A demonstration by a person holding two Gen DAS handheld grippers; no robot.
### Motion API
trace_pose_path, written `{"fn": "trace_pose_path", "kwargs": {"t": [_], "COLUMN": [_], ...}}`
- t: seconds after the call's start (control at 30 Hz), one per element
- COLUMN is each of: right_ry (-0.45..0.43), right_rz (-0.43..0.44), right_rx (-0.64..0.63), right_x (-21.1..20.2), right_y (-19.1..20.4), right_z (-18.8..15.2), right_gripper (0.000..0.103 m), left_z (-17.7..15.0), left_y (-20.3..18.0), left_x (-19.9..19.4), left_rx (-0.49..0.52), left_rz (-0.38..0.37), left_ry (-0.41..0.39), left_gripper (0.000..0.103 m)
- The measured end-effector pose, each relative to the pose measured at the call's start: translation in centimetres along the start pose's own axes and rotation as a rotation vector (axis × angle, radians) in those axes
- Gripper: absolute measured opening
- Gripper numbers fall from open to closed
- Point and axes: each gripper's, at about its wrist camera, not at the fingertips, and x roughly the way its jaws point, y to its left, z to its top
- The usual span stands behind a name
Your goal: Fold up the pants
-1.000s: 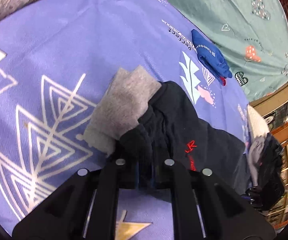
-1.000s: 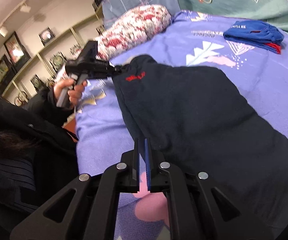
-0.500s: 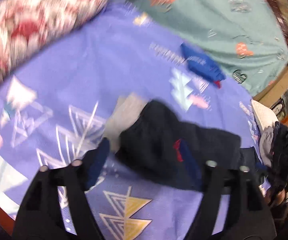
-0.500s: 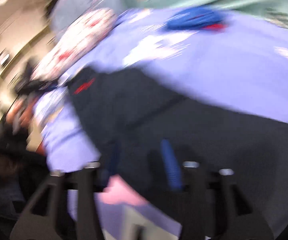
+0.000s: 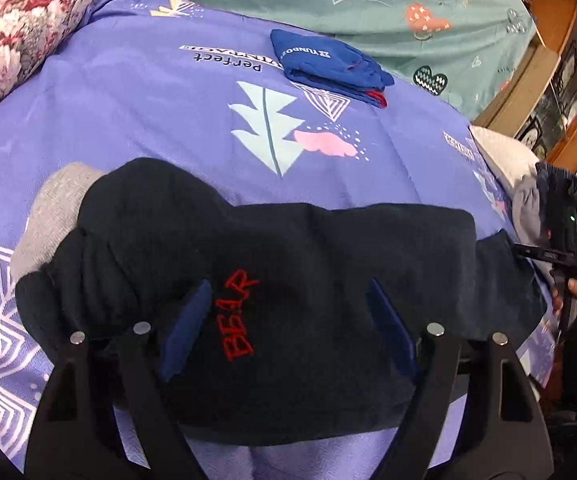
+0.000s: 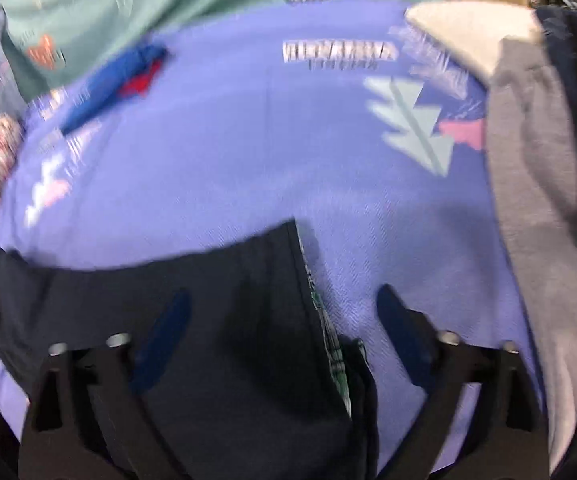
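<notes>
Dark navy pants (image 5: 288,264) with a red "BEAR" embroidery (image 5: 238,316) lie on the purple bedspread (image 5: 148,92). My left gripper (image 5: 288,320) is open and empty, its jaws spread wide just above the embroidered part. The pants partly cover a grey garment (image 5: 48,216). In the blurred right wrist view my right gripper (image 6: 284,324) is open and empty over the other end of the pants (image 6: 228,320), whose edge ends between the jaws.
A folded blue garment (image 5: 328,64) lies at the back of the bed, also in the right wrist view (image 6: 108,88). A floral pillow (image 5: 12,40) sits back left. A teal blanket (image 5: 368,0) lies behind. A pile of grey and dark clothes (image 6: 536,160) lies to the right.
Both grippers were shut on the pants a second ago and have let go and opened wide. The pants now lie flatter on the bed. The right view has swung rightwards.
</notes>
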Motion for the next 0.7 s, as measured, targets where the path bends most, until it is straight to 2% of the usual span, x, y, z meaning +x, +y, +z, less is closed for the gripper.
{"fn": "trace_pose_path", "kwargs": {"t": [0.03, 0.07, 0.1, 0.23, 0.3, 0.4, 0.47, 0.57, 0.7], "right_ry": [0.039, 0.039, 0.023, -0.1, -0.148, -0.154, -0.106, 0.007, 0.062], "right_rz": [0.011, 0.008, -0.002, 0.052, 0.042, 0.008, -0.016, -0.044, -0.068], "right_rx": [-0.008, -0.013, -0.023, -0.059, -0.078, -0.053, -0.011, 0.061, 0.093], "right_x": [0.7, 0.6, -0.4, -7.6, -11.6, -14.8, -14.1, -9.5, -4.1], "right_y": [0.1, 0.3, 0.8, 2.1, 2.6, 1.9, 0.7, -1.3, -2.6], "right_z": [-0.3, -0.4, -0.4, -1.3, -2.2, -3.4, -4.3, -5.3, -7.0], "right_gripper": [0.021, 0.011, 0.006, 0.006, 0.006, 0.006, 0.006, 0.006, 0.006], "left_z": [0.0, -0.1, -0.1, 0.1, 0.2, 0.2, 0.2, 0.1, -0.1], "left_y": [-0.1, -0.1, 0.1, -0.1, -0.2, -0.4, -0.4, -0.2, -0.3], "left_x": [0.1, 0.4, 0.7, 1.2, 1.4, 1.5, 1.5, 1.4, 1.0], "left_rx": [0.014, 0.016, 0.011, 0.006, 0.014, 0.026, 0.024, 0.017, 0.037], "left_rz": [0.006, 0.015, 0.019, 0.022, 0.029, 0.034, 0.03, 0.02, 0.028], "left_ry": [0.007, 0.019, 0.033, 0.045, 0.051, 0.055, 0.055, 0.053, 0.061], "left_gripper": [0.082, 0.082, 0.082, 0.082, 0.083, 0.084, 0.084, 0.084, 0.084]}}
